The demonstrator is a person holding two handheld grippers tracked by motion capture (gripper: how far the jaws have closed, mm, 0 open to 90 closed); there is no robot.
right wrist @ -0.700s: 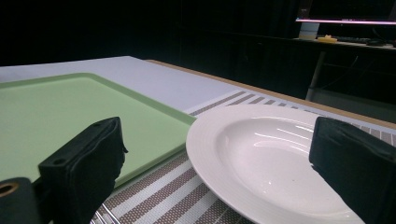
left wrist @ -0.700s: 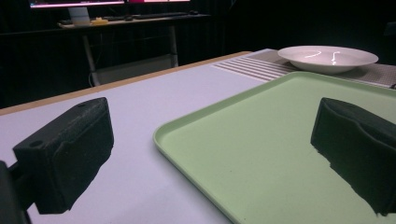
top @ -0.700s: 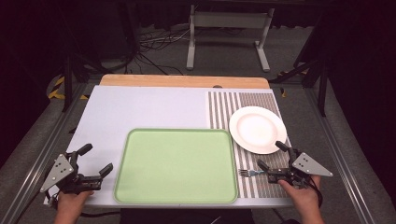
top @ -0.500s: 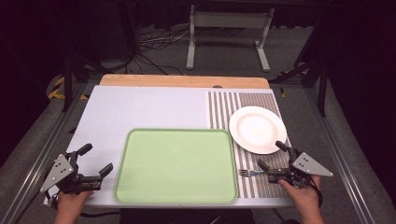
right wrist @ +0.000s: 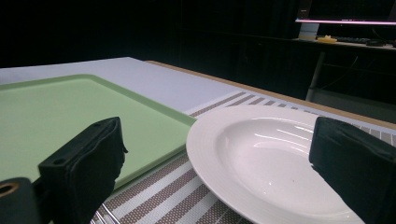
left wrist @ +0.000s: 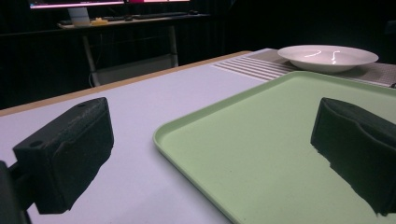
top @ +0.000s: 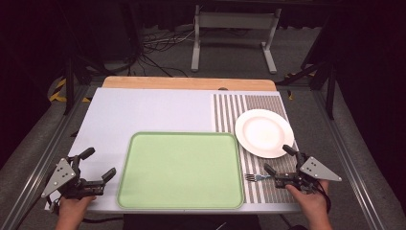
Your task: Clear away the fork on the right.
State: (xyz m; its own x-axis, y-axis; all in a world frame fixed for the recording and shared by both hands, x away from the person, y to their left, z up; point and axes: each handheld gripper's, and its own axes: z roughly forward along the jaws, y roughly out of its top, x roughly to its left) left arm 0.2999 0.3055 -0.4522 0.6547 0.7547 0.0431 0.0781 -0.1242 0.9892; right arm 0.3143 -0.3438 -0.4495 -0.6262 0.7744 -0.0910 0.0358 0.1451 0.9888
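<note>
A light green tray lies at the front middle of the white table. To its right, a white deep plate rests on a striped placemat. A metal fork lies on the mat just right of the tray, its handle running under my right gripper. That gripper is open and holds nothing; in its own view the right gripper faces the plate and the tray. My left gripper rests open at the tray's left; its own view shows the left gripper over the tray's corner.
The white table top stretches behind the tray, with a wooden strip along the far edge. Beyond it are a metal stand and cables on the floor. The plate sits far off in the left gripper view.
</note>
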